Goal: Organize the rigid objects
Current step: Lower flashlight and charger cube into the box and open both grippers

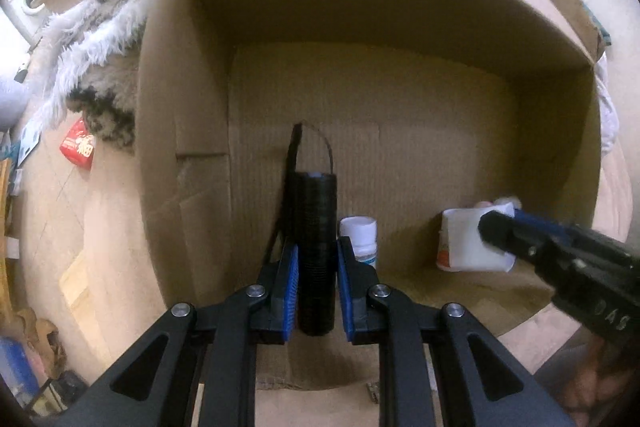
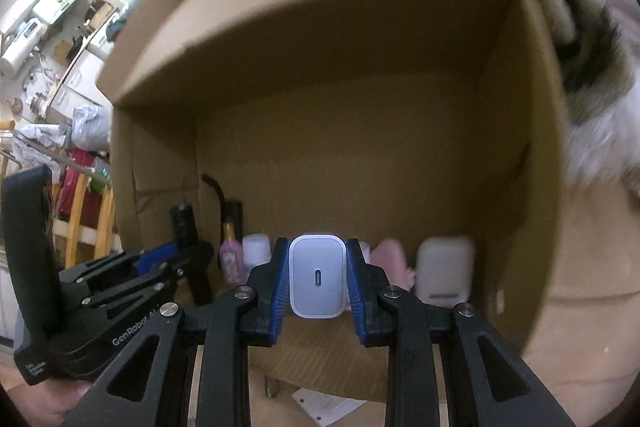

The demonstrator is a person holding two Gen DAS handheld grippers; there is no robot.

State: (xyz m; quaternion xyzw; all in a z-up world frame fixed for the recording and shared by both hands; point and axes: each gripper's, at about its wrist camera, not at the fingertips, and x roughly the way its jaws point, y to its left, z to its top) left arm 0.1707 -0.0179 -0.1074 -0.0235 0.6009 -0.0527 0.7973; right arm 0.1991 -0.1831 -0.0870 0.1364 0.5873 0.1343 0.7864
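A cardboard box lies open on its side in front of both grippers. My left gripper is shut on a black ribbed flashlight with a wrist loop, held upright inside the box mouth. My right gripper is shut on a white USB charger block at the box opening. In the left wrist view the right gripper shows at the right with the charger. A white pill bottle stands just behind the left fingers.
Inside the box stand a pink bottle, a white bottle, a pink item and a white container. White fluffy fabric lies left of the box. A red packet lies on the floor.
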